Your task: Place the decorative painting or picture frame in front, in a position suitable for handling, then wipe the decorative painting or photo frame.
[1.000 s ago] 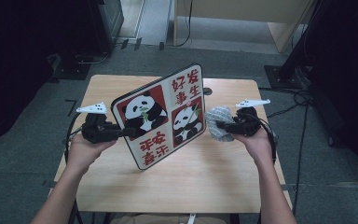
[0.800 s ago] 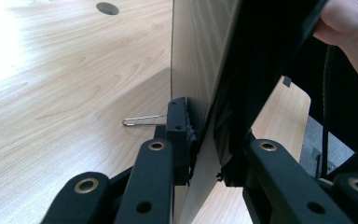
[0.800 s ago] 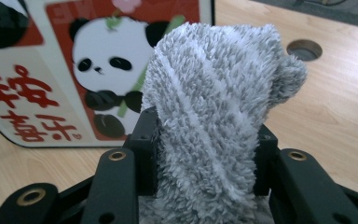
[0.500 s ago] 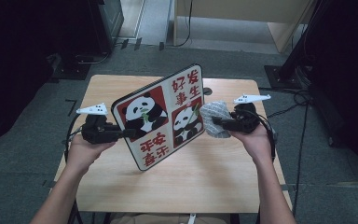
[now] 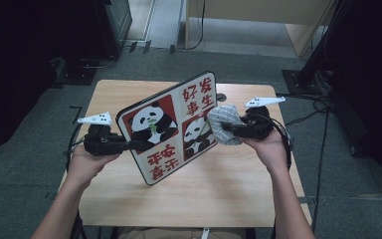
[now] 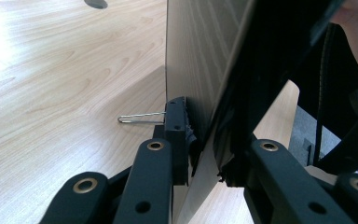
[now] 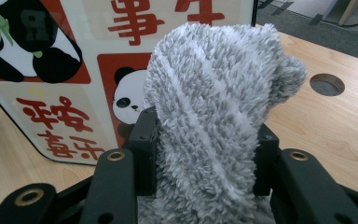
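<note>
A board printed with pandas and red characters [image 5: 171, 127] stands tilted on one corner on the wooden table [image 5: 219, 189]. My left gripper [image 5: 132, 145] is shut on the board's left edge; in the left gripper view the jaws pinch the board [image 6: 200, 74] edge-on. My right gripper [image 5: 226, 128] is shut on a fluffy grey cloth [image 5: 224, 124], which rests against the board's right part. In the right gripper view the cloth [image 7: 209, 116] bulges up between the jaws, in front of the board [image 7: 65, 70].
A round cable hole [image 7: 327, 84] is cut in the table behind the board, also in the high view [image 5: 221, 97]. A bent wire [image 6: 140, 120] sticks out near the left jaw. Cables [image 5: 323, 107] and dark stands surround the table on the floor.
My right gripper has risen with the cloth, sliding it up along the board's right part. The left gripper and the board have kept still.
</note>
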`<state>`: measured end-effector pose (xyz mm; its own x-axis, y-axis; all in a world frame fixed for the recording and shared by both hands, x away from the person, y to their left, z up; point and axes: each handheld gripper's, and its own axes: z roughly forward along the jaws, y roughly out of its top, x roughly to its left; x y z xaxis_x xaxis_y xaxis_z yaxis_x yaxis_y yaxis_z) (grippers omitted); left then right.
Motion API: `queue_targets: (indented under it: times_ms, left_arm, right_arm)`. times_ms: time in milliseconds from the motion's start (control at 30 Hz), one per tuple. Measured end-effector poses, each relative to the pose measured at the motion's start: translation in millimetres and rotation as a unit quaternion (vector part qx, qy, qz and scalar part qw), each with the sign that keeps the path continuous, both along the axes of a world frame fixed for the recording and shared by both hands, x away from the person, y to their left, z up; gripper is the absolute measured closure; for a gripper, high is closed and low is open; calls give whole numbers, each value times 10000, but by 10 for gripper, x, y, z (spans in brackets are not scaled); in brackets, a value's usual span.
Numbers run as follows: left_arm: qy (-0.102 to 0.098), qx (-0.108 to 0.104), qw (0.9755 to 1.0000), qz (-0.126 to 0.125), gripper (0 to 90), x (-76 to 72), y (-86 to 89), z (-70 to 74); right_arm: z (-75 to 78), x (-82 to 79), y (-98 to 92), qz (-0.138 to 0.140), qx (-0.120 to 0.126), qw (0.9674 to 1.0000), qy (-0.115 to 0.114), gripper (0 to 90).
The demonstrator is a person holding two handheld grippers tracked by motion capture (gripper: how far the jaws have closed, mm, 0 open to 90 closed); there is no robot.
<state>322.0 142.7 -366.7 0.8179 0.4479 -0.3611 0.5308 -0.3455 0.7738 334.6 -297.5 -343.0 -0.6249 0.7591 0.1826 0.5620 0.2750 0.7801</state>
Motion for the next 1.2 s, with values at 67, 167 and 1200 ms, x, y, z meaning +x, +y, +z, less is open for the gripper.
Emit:
queue_targets:
  times_ms: [67,167,1200]
  left_arm:
    - [15,-9,10000,4,770,9,10,-3]
    - [7,-2,10000,37,774,12,12,-2]
    - [101,-53,9999,9,767,44,29,-17]
  right_arm:
    - [14,15,8,-14,-7,10000,36,571]
    - [24,25,14,8,-30,10000,28,572]
    - [874,329,103,93,124,9987,-487,571]
